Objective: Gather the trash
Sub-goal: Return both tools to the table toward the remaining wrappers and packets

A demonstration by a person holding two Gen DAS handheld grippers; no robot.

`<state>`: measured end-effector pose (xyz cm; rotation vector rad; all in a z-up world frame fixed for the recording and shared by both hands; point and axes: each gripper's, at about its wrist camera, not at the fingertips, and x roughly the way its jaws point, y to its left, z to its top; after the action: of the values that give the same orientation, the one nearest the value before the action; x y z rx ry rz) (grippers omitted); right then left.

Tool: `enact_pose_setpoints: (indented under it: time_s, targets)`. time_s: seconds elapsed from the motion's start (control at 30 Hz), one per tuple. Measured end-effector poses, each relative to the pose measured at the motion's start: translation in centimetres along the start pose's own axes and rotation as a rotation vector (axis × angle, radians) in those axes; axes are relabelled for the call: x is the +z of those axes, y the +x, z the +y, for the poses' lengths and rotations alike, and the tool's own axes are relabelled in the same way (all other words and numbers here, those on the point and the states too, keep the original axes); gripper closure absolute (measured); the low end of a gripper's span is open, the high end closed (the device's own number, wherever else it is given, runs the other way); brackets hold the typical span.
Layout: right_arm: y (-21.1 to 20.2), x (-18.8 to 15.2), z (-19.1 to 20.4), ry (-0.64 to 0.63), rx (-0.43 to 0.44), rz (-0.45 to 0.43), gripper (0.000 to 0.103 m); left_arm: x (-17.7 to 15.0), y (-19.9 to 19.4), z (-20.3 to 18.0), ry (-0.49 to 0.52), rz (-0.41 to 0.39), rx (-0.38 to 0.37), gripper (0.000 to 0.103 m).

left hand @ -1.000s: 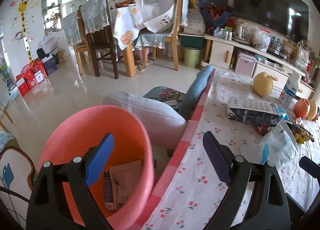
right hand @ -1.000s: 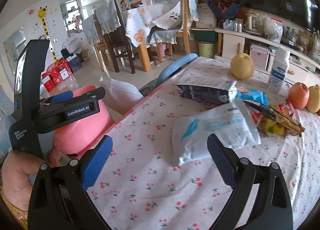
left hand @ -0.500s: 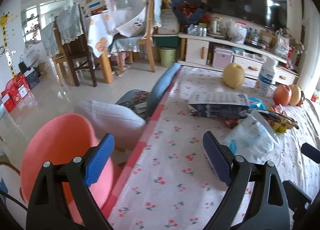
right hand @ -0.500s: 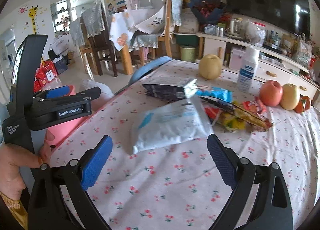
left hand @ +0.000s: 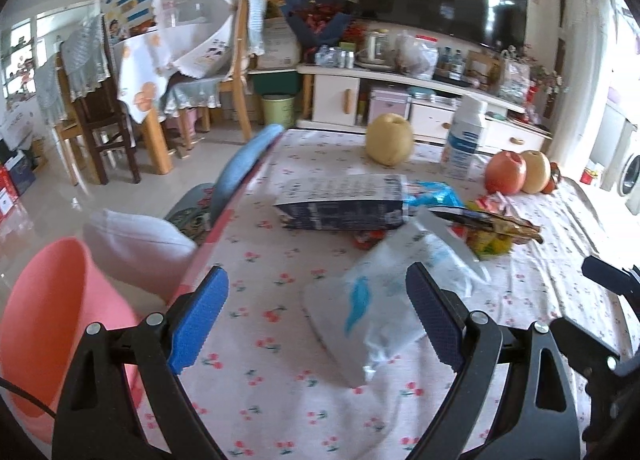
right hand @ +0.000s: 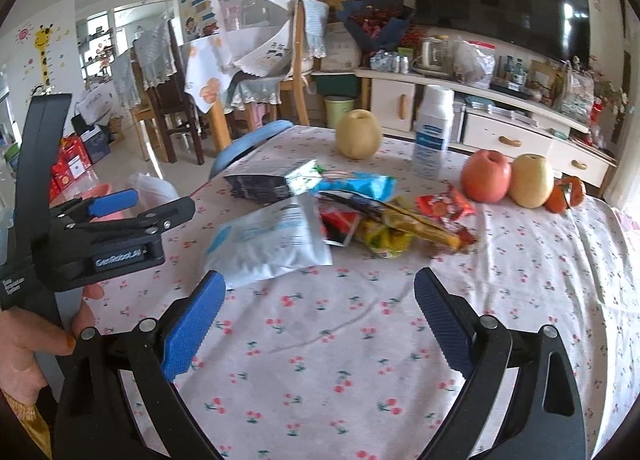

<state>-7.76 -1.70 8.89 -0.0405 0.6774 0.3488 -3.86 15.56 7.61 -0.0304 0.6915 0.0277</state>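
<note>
A desk (right hand: 360, 340) draped in a cherry-print cloth fills a cluttered living room, with a dining set and a television unit behind. Both grippers, left (left hand: 316, 320) and right (right hand: 316, 324), hover with fingers released, grasping nothing. A white pouch (right hand: 272, 244) lies among snack wrappers (right hand: 400, 223) mid-desk, near fruit (right hand: 486, 175); a pink bin (left hand: 48, 320) stands beside the desk's edge.

A table (right hand: 520, 300) under a cherry-print cloth (right hand: 320, 340) carries a white pouch (right hand: 268, 240), a dark carton (right hand: 264, 183) and snack wrappers (right hand: 400, 223). Behind them stand a pear (right hand: 357, 133), a bottle (right hand: 434, 131) and an apple (right hand: 485, 175).
</note>
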Motion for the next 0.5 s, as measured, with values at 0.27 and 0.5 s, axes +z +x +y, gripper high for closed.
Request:
enact_pose_setpoints:
  time_s: [0.27, 0.5]
  targets:
    - [-0.3, -0.2, -2.7, 0.029, -0.04, 0.001, 0.009, -0.3, 0.6, -3.2, 0.077, 0.005, -0.046, 0.012]
    - [-0.2, -0.5, -4.2, 0.039, -0.059, 0.016, 0.009, -0.5, 1.2, -5.4, 0.154, 0.017, -0.085, 0.012]
